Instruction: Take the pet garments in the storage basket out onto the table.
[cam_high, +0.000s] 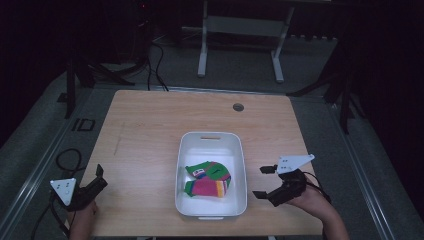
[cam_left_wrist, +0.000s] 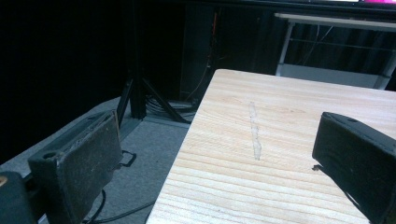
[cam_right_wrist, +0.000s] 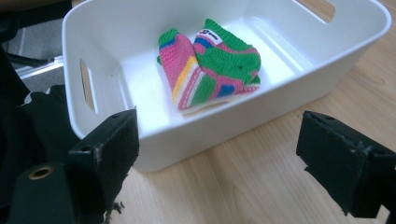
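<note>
- Folded striped socks (cam_high: 209, 181) already lie inside the white bin (cam_high: 183, 150) near the surface's front edge.
- Right claw (cam_high: 264, 182) gapes empty beside the bin; left claw (cam_high: 98, 179) open at the front-left corner.
- Little seems left.

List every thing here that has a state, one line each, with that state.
Left gripper: open, holding nothing, at the table's near left corner.
Right gripper: open, holding nothing, beside the bin's right wall.
White bin: upright on the table, no lid, socks inside.
Striped socks: folded together, lying on the bin floor, untouched.
Wooden table: carries the bin; a pale scuff on its left part.
</note>
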